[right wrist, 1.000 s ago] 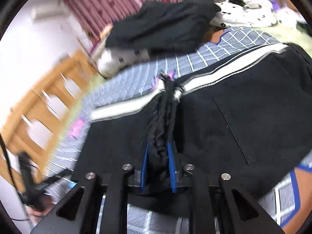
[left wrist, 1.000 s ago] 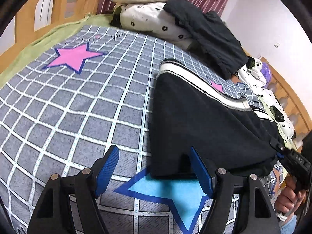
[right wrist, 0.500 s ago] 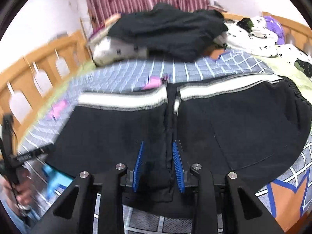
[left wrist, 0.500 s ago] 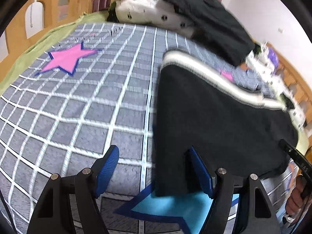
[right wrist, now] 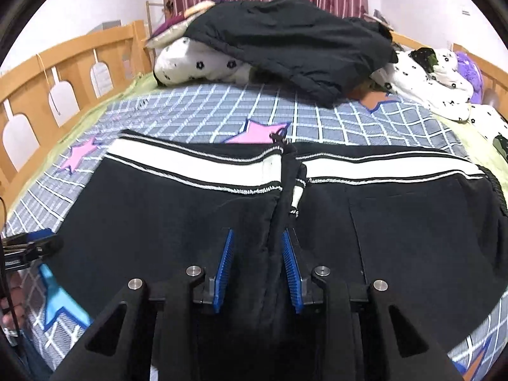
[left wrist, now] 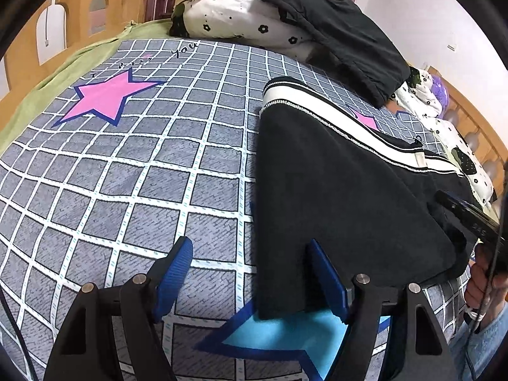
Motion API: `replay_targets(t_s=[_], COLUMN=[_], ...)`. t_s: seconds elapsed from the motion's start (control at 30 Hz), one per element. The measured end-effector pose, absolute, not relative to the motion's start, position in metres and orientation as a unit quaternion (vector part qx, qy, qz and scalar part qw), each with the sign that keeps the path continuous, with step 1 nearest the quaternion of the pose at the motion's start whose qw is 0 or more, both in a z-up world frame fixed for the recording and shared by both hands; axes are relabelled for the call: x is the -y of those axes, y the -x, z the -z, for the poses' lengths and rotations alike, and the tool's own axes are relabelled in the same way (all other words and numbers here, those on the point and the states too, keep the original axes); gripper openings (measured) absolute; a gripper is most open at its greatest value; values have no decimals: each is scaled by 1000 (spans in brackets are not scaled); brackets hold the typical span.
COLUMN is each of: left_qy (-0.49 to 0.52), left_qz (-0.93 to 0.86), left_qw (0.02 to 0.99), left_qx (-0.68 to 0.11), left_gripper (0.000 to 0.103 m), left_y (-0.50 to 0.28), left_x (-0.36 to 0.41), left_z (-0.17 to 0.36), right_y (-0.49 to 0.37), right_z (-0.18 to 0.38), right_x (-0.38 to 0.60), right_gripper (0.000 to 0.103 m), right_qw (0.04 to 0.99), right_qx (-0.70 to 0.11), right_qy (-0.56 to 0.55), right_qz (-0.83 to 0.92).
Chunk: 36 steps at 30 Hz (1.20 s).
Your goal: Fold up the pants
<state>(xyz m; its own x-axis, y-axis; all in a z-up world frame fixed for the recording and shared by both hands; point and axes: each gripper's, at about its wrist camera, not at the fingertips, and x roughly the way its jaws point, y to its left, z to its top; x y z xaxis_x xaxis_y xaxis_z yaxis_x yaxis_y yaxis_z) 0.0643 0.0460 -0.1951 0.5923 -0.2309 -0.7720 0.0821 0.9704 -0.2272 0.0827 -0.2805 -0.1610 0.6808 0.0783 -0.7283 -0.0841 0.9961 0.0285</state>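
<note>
Pants [right wrist: 317,222]: black, white-striped, spread flat across frame centre on the checked bedspread [left wrist: 127,174].
Left gripper [left wrist: 250,273]: spread wide, lower frame, straddling the cloth edge.
Right gripper [right wrist: 257,268]: partly parted, a ridge of fabric between the blue pads, not clamped.
Progress: apparently folded once; further folding left.

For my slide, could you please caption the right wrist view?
Right tool open over the middle fold of black pants on a checked bedspread.
</note>
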Motion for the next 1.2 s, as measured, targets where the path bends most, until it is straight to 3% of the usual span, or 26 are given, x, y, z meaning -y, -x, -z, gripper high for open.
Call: replay_targets(t_s=[0.13,0.27,0.4,0.5,0.57,0.77,0.83,0.87,0.9,1.2], left_qy=[85,87,86,85,82,72,68,64,61,78], left_qz=[89,91,91,91,90,88,89,89,89,99], left_qw=[888,887,888,889,890,893,895,896,896,892], left_qx=[-443,-444,-442,-441,-440,-435,-432,-431,-430,-435], left_gripper=[74,74,74,74,74,74,74,74,74,74], left_y=[-67,-69,-67,-67,-66,-64,-65,-67,-68,-103], left_x=[-47,-46,-45,-44,-43,-43,-43,-42,-40,-33], left_z=[195,197,197,195,194,186,180,177,175,157], right_y=[-93,-94,-87,-95,-97,-87,-72,-65,-57,5], right_z=[177,179,162,172,184,166,152,145,139,122], right_x=[275,274,292,302,294,306,318,326,334,461], right_gripper=[29,4,4,4,4,13,29,45,50,53], right_qw=[909,913,933,919,913,912,919,922,925,911], right_qx=[-414,-406,-361,-393,-407,-410,-394,-387,-379,-365], right_qy=[22,37,-7,-43,-10,-29,-29,-29,-29,-87], right_qz=[-39,-31,-15,-16,-9,-16,4,16,25,171])
